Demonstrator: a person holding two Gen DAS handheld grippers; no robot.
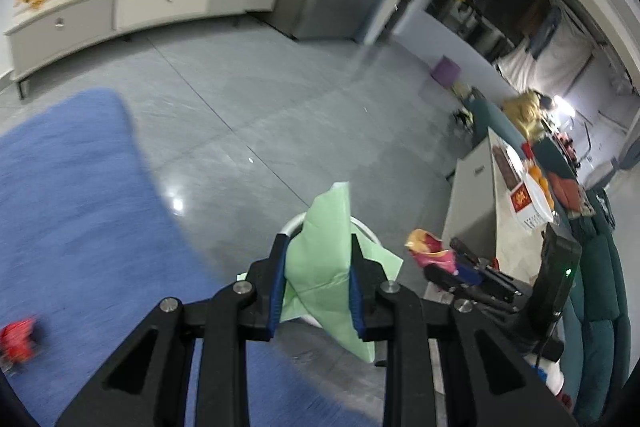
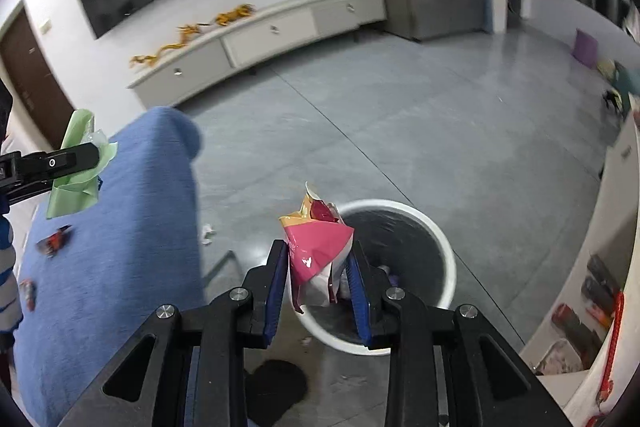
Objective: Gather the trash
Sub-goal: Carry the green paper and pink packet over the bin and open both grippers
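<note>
My left gripper (image 1: 318, 247) is shut on a crumpled light green wrapper (image 1: 328, 259), held above the floor, with the white rim of the bin (image 1: 294, 223) showing just behind it. My right gripper (image 2: 318, 255) is shut on a pink and orange snack bag (image 2: 316, 247), held over the near rim of the white round trash bin (image 2: 446, 263) with its dark liner. In the left wrist view the right gripper (image 1: 444, 259) appears at right with the pink bag (image 1: 430, 249). From the right wrist view the left gripper (image 2: 86, 155) and green wrapper (image 2: 76, 187) hang over the blue cushion.
A blue cushioned seat (image 2: 116, 227) carries red wrappers (image 2: 54, 241) (image 1: 18, 337). A small white scrap (image 2: 207, 233) lies on the grey floor. A low white cabinet (image 2: 272, 35) lines the far wall. A side table with snack boxes (image 1: 524, 203) stands at right.
</note>
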